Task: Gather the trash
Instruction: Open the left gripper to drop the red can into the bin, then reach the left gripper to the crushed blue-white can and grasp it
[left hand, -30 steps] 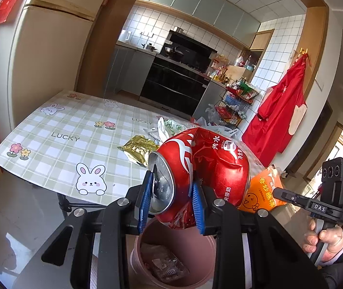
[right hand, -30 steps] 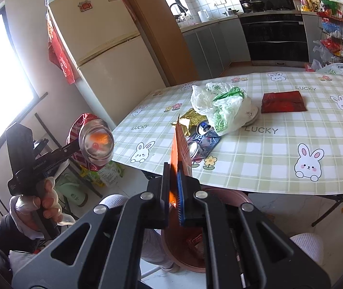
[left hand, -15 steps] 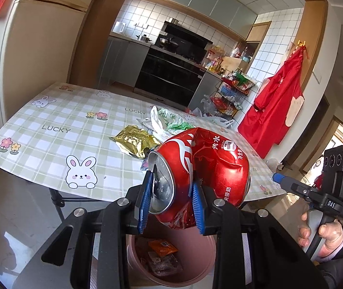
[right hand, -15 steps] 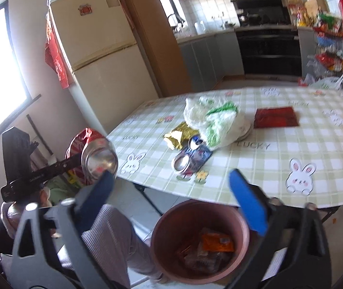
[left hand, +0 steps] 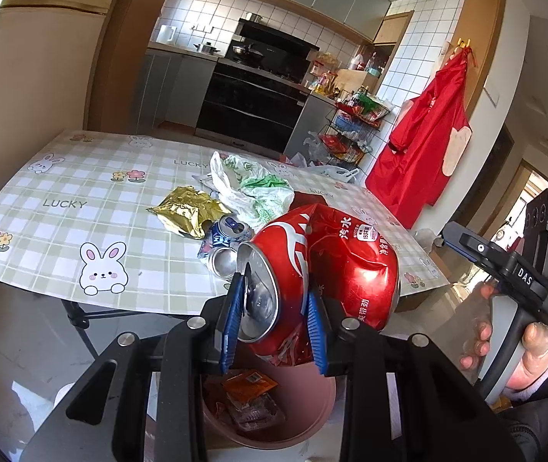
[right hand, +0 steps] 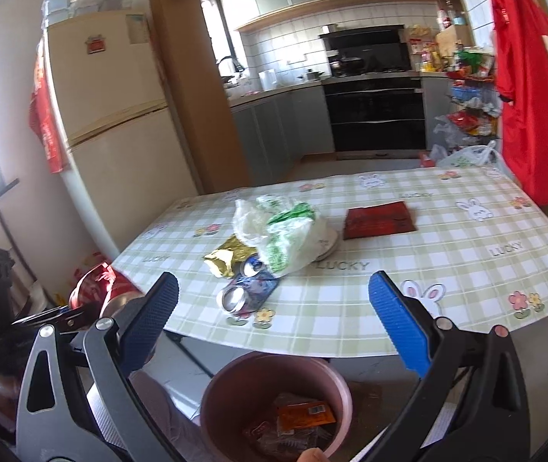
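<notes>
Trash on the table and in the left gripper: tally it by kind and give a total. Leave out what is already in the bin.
Crushed cans: 3, one red in the left gripper, two on the table
Plastic bags: 1
Gold wrappers: 1
Flat red packets: 1
Total: 6

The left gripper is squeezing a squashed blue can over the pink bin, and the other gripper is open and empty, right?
Almost. The crushed can in the left gripper is red, not blue, as the left wrist view shows; the blue can lies on the table. The rest holds: it hangs over the pink bin, and the right gripper is open and empty.
</notes>
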The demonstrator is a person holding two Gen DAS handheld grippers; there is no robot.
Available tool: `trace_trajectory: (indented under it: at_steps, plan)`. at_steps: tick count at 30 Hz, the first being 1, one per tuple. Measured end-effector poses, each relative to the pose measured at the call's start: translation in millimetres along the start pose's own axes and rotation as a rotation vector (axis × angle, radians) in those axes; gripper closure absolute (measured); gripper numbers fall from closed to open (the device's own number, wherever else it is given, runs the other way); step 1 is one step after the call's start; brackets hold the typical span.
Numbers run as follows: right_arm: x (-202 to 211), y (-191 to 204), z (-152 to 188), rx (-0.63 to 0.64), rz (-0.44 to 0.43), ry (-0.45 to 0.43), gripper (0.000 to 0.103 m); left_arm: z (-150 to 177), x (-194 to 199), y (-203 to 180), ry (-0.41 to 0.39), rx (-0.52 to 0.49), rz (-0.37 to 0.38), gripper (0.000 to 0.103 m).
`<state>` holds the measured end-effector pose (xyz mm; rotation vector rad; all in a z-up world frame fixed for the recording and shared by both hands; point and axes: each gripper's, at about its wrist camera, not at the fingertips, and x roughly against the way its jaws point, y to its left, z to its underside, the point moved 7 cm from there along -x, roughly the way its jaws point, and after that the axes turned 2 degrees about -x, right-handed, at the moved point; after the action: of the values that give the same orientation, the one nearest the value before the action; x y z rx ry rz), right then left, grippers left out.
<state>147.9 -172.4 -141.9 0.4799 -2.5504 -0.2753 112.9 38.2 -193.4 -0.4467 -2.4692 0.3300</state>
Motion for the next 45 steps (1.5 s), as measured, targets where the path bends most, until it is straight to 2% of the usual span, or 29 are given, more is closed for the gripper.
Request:
trace_trajectory:
  at_steps: [2,11,13,14,15,17,18,20,23,26,34,45]
  plan:
    - [-0.2,-6.7,0.1,-0.003,0.039,-0.013,0.005,2.3,-5.2,-2.2,0.018,-0.008,0.003,0.073]
    - [-3.6,-16.5,4.7,-0.026,0.016,-0.014,0.005,16.0,-39.5,-15.5,0.110,-0.022,0.034,0.073]
    - [-3.8,-15.7,5.8,-0.027,0.006,-0.008,0.005,17.1,-47.2,-19.4,0.124,-0.022,0.045,0.057]
    - [-3.7,-15.8,5.8,-0.027,0.010,-0.009,0.005,16.1,-49.5,-19.8,0.125,-0.016,0.039,0.032]
    - [-3.4,-16.0,5.6,-0.024,0.013,-0.012,0.005,14.3,-49.9,-18.6,0.110,0.003,0.036,0.022]
    - [-2.8,-17.1,5.6,-0.021,0.017,-0.019,0.005,10.6,-48.0,-16.9,0.087,0.037,0.042,0.018]
    - [-3.2,-17.4,5.8,-0.022,0.018,-0.018,0.005,9.2,-47.3,-14.0,0.083,0.050,0.032,0.012]
    - [-4.9,-18.5,7.1,-0.019,0.024,-0.008,0.005,6.8,-45.0,-6.6,0.066,0.056,-0.023,0.007]
    - [-4.7,-20.6,7.6,-0.014,0.042,-0.014,0.005,6.8,-42.1,7.9,0.064,0.045,-0.132,0.006]
    - [-5.0,-20.8,8.1,-0.014,0.042,-0.014,0.005,9.9,-39.0,20.7,0.067,0.055,-0.173,0.006]
    - [-11.6,-21.6,14.4,-0.013,0.046,-0.006,0.005,18.2,-35.3,34.3,0.068,0.073,-0.185,0.006]
    - [-48.0,-35.9,39.7,-0.047,0.040,0.111,0.005,18.7,-69.5,30.5,0.103,0.028,-0.181,0.006]
